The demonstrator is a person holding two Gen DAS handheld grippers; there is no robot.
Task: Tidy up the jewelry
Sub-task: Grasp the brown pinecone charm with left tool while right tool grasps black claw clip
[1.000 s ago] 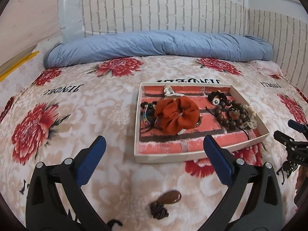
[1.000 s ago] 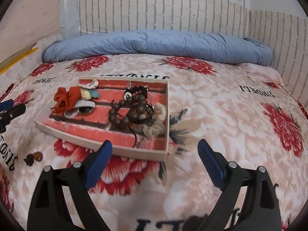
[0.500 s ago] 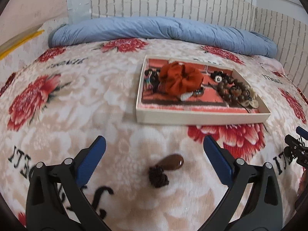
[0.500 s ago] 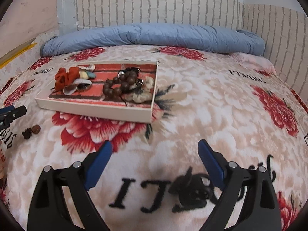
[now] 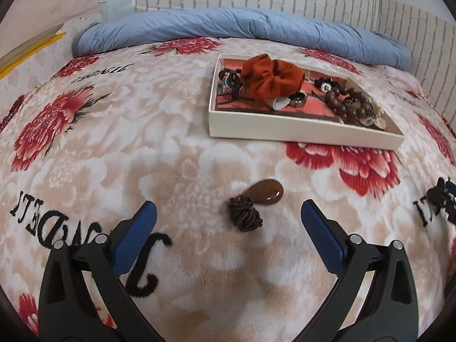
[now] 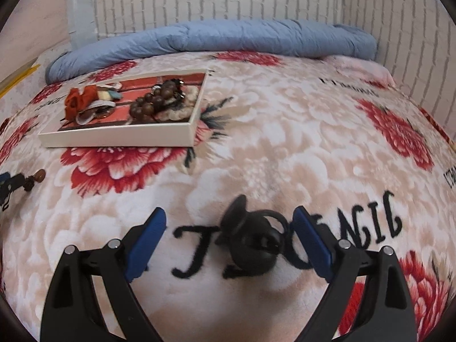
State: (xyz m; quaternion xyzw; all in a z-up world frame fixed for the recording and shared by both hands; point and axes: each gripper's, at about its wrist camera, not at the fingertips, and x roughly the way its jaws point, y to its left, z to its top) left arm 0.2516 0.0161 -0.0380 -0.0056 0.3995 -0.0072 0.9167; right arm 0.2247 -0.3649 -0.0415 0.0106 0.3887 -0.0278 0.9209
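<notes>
Blue-padded left fingers [image 5: 228, 228] released, brown teardrop stone pendant [image 5: 266, 193] at twelve o'clock (untouched); my right fingers [image 6: 229, 232] released around a black ring-shaped trinket [image 6: 250, 245].

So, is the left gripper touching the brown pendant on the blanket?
Apart. In the left wrist view, the left gripper is open, and blanket shows between each finger and the brown pendant.

Both grippers: black angular frames, blue ribbed jaws, silver pivot screws.
</notes>
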